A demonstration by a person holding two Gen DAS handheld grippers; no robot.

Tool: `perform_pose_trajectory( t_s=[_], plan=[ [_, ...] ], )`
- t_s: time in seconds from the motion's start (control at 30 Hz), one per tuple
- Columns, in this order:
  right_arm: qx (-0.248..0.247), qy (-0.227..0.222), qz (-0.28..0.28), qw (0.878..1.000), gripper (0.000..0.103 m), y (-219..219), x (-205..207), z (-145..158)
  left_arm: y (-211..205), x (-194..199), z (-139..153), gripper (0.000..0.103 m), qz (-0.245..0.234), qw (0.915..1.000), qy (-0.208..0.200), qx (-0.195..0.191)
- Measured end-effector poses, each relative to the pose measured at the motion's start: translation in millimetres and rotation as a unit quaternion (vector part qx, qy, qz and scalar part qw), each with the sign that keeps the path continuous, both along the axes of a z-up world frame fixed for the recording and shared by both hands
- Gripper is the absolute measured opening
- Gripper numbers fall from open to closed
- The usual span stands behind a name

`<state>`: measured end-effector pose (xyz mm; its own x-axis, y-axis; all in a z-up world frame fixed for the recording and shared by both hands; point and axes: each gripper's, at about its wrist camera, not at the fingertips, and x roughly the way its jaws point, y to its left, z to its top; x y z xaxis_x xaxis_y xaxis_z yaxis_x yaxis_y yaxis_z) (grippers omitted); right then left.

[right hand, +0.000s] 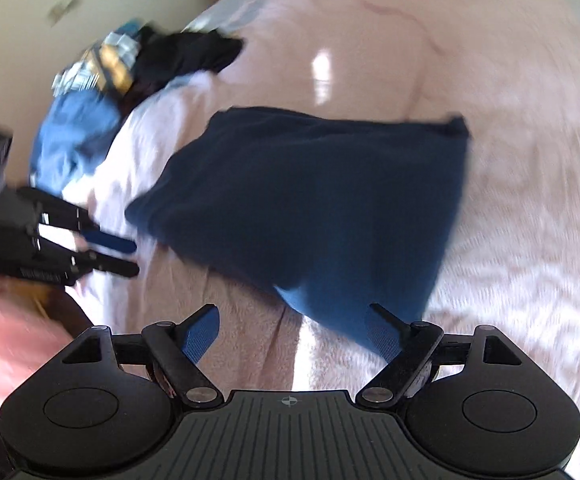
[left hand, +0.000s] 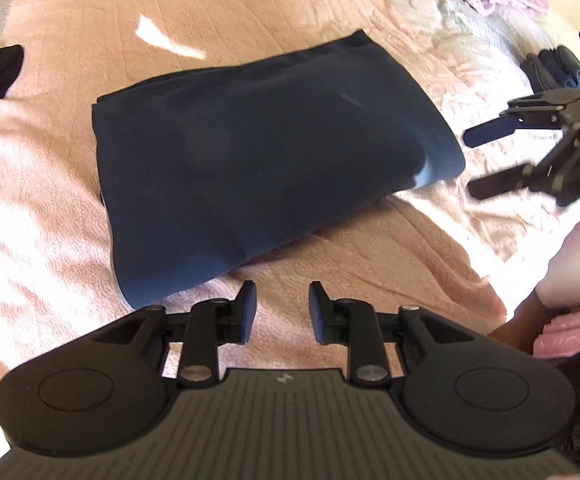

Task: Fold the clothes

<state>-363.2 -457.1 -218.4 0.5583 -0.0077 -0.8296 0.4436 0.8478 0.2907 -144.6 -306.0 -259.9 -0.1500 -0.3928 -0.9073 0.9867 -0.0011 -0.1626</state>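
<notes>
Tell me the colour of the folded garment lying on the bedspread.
Dark navy blue, plain with no pattern. The folded garment shows sharpest in the left wrist view, lying on the pink bedspread.

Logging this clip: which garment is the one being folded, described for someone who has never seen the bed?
Start from the pink bedspread that fills the view. In its middle lies the navy garment, folded into a flat rectangle, both claws open and clear of it. The other clothes sit crumpled in a heap at the bed's edge.

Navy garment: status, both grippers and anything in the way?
Left gripper open, empty. Right gripper open, empty. Navy garment folded flat on pink bedspread. Unfolded clothes pile off to the side, not obstructing.
</notes>
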Motion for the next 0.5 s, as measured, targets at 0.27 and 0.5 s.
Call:
perform_pose_trajectory(
  t_s=[0.27,0.5],
  plan=[
    [-0.195,0.036,0.164,0.966,0.083,80,83,-12,15,43,-5,0.029,0.011,0.9999,0.003,-0.013],
    [-0.307,0.054,0.223,0.924,0.082,148,159,-55,55,121,-3,0.030,0.031,0.9990,0.011,-0.030]
  ],
)
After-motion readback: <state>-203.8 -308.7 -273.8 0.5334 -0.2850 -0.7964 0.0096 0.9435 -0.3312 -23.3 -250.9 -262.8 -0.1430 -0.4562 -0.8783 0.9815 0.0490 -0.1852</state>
